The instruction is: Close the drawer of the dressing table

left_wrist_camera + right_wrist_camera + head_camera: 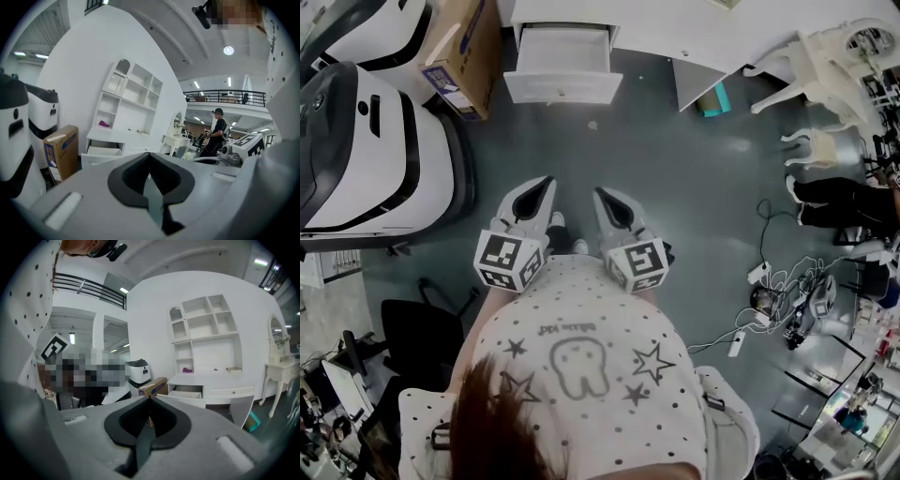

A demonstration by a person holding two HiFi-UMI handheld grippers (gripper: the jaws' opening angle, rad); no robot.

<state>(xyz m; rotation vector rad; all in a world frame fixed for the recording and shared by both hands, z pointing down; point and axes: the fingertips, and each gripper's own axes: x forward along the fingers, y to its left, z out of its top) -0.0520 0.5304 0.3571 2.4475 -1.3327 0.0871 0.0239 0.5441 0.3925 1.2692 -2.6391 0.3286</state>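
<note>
The white dressing table (694, 33) stands at the far end of the grey floor. Its left drawer (563, 67) is pulled out and open. Both grippers are held side by side in front of the person's chest, well short of the drawer and pointing toward it. The left gripper (547, 184) is shut with nothing between its jaws. The right gripper (600, 195) is also shut and empty. In the left gripper view the open drawer (101, 152) shows beyond the shut left gripper (149, 155). In the right gripper view the drawer (187, 393) lies ahead of the right gripper (150, 399).
A cardboard box (459, 52) leans left of the drawer, beside a large white machine (366, 150). A teal object (713, 99) sits under the table. An ornate white chair (825, 66) and floor cables (769, 300) are at the right. A person in black (216, 136) stands far off.
</note>
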